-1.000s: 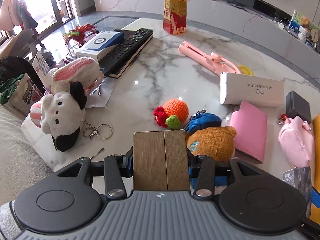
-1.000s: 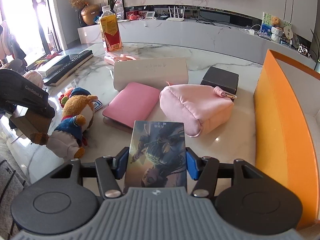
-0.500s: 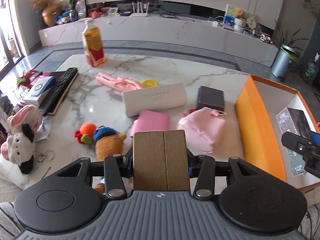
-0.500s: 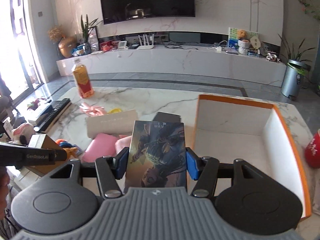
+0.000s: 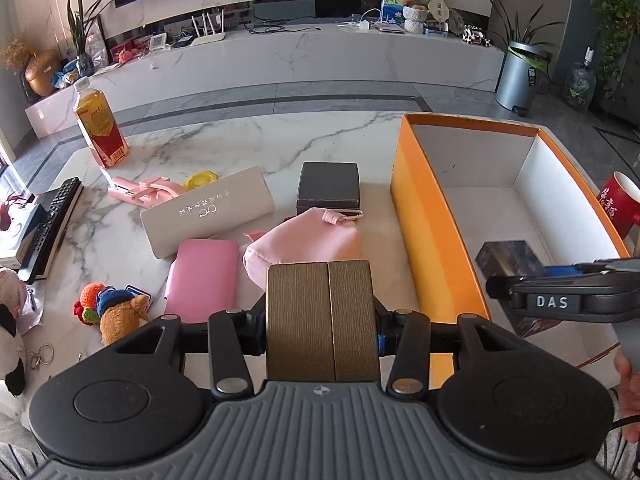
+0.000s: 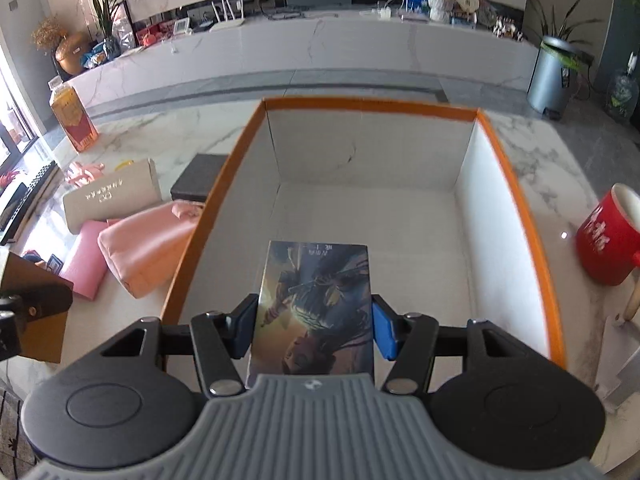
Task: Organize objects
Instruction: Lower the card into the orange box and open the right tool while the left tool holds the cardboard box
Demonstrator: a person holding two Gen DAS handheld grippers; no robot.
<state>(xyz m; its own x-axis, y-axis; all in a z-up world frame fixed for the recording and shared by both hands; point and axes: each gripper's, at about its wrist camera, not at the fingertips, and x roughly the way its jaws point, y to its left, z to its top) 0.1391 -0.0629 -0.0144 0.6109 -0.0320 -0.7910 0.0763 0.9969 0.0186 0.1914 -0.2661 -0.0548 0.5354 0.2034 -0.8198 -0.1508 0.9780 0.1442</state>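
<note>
Right wrist view: the right gripper [image 6: 314, 330] clamps a picture box [image 6: 316, 304] above the orange bin [image 6: 516, 200], bare white floor ahead toward 12 o'clock. Left gripper [image 5: 322, 320] pinches a brown box [image 5: 322, 320] over the table [image 5: 240, 140]; bin wall at 2 o'clock. Its underside is hidden.

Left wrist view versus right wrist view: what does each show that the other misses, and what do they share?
Only the left wrist view shows the brown box gripped in the left claw, the plush toys near the table's front-left edge, and the right claw from the side over the orange box.

Only the right wrist view shows the illustrated box face-on, clamped in the right claw above the orange box's floor.

Both show the orange box, pink pouch, red mug and juice bottle.
</note>
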